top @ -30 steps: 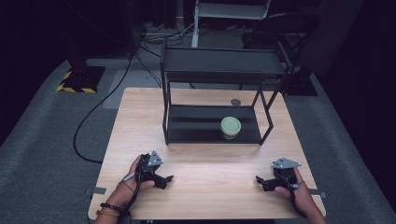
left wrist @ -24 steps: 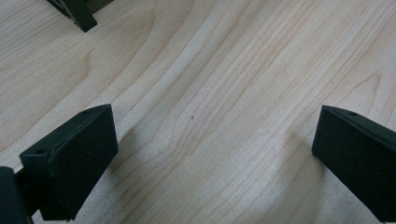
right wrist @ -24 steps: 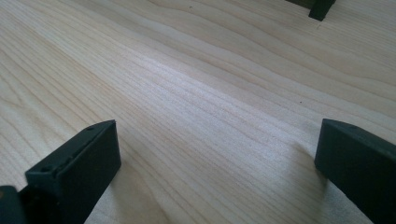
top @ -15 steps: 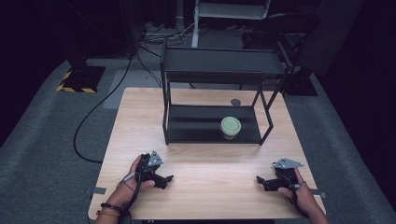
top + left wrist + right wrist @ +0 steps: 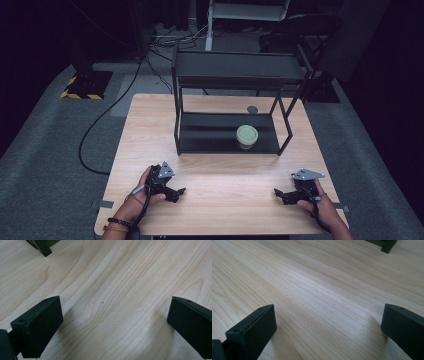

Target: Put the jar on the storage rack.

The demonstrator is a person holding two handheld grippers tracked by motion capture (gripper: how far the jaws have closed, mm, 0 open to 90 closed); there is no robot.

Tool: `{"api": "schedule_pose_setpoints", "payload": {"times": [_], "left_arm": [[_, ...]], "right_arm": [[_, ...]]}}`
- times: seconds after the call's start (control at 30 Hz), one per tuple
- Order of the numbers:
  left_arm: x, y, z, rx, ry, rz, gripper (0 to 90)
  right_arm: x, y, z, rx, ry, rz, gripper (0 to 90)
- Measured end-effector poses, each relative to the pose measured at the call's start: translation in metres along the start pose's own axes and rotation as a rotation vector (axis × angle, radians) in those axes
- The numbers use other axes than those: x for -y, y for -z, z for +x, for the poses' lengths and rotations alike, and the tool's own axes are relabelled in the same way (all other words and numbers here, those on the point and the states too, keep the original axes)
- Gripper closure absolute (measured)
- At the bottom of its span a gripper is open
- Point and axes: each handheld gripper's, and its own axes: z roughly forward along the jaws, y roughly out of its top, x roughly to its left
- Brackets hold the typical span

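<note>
A two-tier black metal shelf (image 5: 235, 75) stands at the back of the light wooden table (image 5: 150, 130). On its lower tier sits a small jar with a pale green lid (image 5: 247, 136). My left gripper (image 5: 176, 192) rests low over the table's front left, held in a hand, open, with bare wood between its black jaws (image 5: 110, 322). At the front right my right gripper (image 5: 278, 194) is open too, its jaws wide apart over bare wood (image 5: 327, 327). Both grippers lie well in front of the shelf.
A small dark round object (image 5: 252, 109) lies on the table behind the shelf. One shelf foot (image 5: 43, 250) shows at the top of the left gripper view, another foot (image 5: 388, 246) in the right gripper view. Grey floor, a black cable (image 5: 95, 130) and dark equipment surround the table.
</note>
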Motion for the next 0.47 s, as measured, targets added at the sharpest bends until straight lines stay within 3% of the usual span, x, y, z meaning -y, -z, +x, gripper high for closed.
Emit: {"api": "schedule_pose_setpoints", "payload": {"times": [0.47], "left_arm": [[-0.0002, 0.0, 0.0006, 0.002, -0.004, 0.001, 0.1]], "right_arm": [[-0.0004, -0.0004, -0.0003, -0.004, 0.003, 0.0, 0.0]]}}
